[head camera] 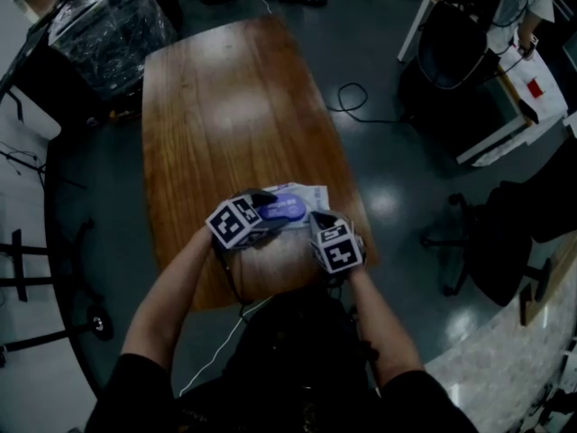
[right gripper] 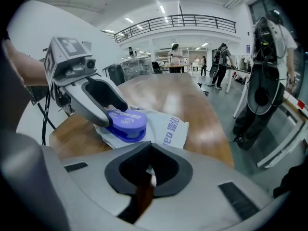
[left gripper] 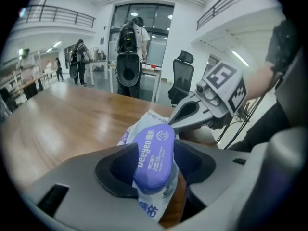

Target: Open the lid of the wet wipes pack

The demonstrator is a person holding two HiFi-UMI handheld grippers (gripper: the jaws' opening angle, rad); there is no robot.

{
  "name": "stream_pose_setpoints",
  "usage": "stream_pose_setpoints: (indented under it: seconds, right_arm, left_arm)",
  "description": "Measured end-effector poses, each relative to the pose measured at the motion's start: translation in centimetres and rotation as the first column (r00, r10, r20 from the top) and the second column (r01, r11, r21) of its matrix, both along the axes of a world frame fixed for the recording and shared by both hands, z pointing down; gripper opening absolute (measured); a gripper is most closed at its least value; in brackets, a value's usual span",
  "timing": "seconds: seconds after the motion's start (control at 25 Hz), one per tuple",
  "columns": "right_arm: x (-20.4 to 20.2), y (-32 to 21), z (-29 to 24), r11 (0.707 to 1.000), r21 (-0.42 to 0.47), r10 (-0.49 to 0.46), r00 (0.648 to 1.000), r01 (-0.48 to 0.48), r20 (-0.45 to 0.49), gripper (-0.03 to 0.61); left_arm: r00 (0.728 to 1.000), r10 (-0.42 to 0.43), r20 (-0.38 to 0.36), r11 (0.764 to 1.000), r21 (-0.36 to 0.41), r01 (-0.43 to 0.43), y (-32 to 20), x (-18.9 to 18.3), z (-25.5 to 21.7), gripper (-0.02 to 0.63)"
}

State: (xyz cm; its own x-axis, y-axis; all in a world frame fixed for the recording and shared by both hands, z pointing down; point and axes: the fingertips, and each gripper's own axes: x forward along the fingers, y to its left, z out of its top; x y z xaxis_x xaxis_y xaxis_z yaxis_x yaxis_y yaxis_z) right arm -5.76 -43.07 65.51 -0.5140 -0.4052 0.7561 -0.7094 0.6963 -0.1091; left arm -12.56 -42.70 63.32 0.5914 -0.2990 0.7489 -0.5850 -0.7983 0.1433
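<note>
The white wet wipes pack [head camera: 306,194] lies near the front edge of the wooden table [head camera: 225,106]. Its purple lid [head camera: 283,211] is down flat. In the left gripper view the lid [left gripper: 154,153] fills the gap between the pads, and my left gripper [left gripper: 154,163] is shut on its two long sides. My right gripper [right gripper: 150,170] sits at the pack's near right corner with its jaws almost together. A white sliver of the pack's edge [right gripper: 152,178] shows pinched between them. From the right gripper view, the left gripper's finger [right gripper: 103,110] lies against the lid [right gripper: 126,121] on the pack [right gripper: 168,130].
The table's front edge runs just under both grippers. An office chair [head camera: 505,242] and a white desk [head camera: 505,120] stand to the right. A cable [head camera: 352,97] lies on the floor. A plastic-wrapped load [head camera: 108,25] sits at the far left. People [left gripper: 132,42] stand beyond the table.
</note>
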Motion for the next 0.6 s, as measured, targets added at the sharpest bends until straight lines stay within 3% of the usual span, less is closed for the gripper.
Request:
stream_pose_setpoints:
  seconds: [0.12, 0.24, 0.44, 0.6]
  right_arm:
    - [-0.2, 0.1, -0.4, 1.000, 0.003, -0.008, 1.000, 0.008, 0.013, 0.003]
    - [-0.1, 0.0, -0.1, 1.000, 0.003, 0.000, 1.000, 0.000, 0.004, 0.003]
    - [0.2, 0.0, -0.2, 1.000, 0.027, 0.009, 1.000, -0.008, -0.028, 0.003]
    - [0.5, -0.5, -2.4, 0.994, 0.088, 0.068, 0.997, -0.071, 0.041, 0.003]
  left_arm:
    - [0.995, -0.039, -0.089, 0.999, -0.033, 0.037, -0.4, 0.3, -1.5, 0.225]
    - [0.988, -0.078, -0.136, 0.996, 0.034, 0.083, -1.3, 0.2, -3.3, 0.189]
    - [0.991, -0.109, -0.079, 0.969, 0.212, 0.123, -3.6, -0.7, -5.2, 0.094]
    - [0.990, -0.137, -0.022, 0.945, 0.297, 0.137, -5.3, -1.2, -5.2, 0.091]
